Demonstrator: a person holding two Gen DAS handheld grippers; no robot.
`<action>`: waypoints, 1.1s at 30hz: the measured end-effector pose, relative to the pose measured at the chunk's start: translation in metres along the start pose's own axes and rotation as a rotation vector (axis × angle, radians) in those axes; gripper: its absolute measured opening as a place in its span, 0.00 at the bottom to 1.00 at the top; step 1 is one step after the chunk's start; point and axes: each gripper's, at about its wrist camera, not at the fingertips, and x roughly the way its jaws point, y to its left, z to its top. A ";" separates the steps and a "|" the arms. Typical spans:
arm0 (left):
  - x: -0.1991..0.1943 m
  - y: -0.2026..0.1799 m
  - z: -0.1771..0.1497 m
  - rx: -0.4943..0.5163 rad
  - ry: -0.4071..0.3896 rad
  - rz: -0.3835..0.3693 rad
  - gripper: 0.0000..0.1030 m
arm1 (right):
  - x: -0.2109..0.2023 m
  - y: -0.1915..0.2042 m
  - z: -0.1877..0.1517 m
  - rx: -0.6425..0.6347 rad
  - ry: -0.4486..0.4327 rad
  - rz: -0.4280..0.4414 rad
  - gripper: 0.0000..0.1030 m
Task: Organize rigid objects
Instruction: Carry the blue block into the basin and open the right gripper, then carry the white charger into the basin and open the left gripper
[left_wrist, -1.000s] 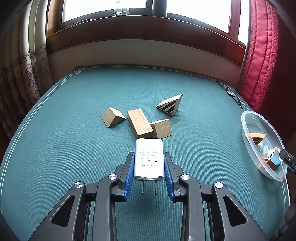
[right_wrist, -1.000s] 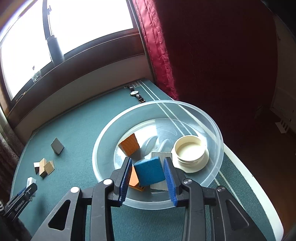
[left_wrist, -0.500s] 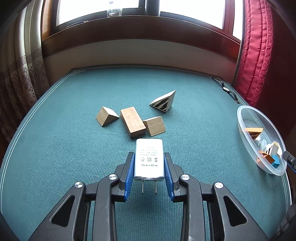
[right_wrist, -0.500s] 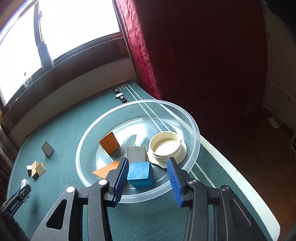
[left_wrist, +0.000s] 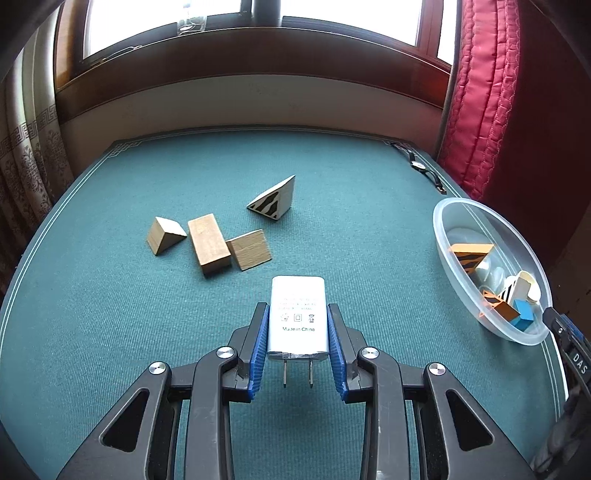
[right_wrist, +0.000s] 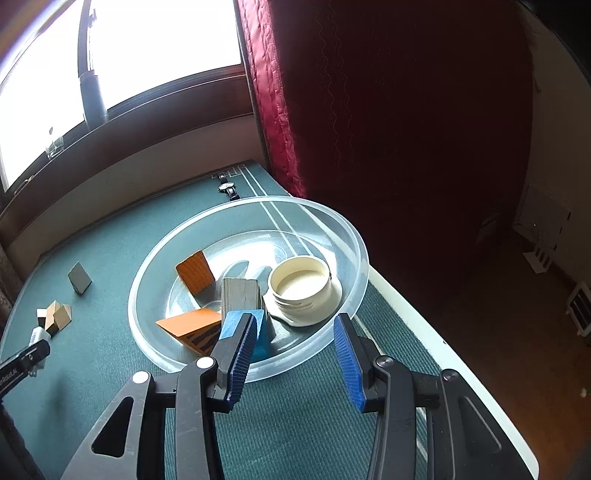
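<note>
The right gripper's left finger (right_wrist: 236, 354) covers part of the blue block (right_wrist: 260, 332). From the left wrist, the bowl's (left_wrist: 443, 236) contents overlap, and the charger's (left_wrist: 298, 314) upper print is illegible.

Surroundings of the green felt-covered table (left_wrist: 110, 314).
A red quilted curtain (left_wrist: 480, 103) hangs at its far right corner beside a dark wood-framed window (left_wrist: 258, 55); a patterned beige curtain (left_wrist: 22, 155) hangs left. A black-strapped wristwatch (left_wrist: 419, 166) lies near the table's far right edge.
</note>
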 end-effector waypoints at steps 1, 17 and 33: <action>-0.001 -0.005 0.001 0.006 -0.001 -0.008 0.30 | -0.002 0.000 -0.001 -0.006 -0.010 -0.003 0.57; 0.000 -0.098 0.026 0.129 -0.016 -0.168 0.30 | -0.011 -0.017 -0.012 0.056 -0.054 0.021 0.69; 0.023 -0.154 0.038 0.163 -0.003 -0.248 0.46 | -0.007 -0.024 -0.013 0.103 -0.037 0.042 0.69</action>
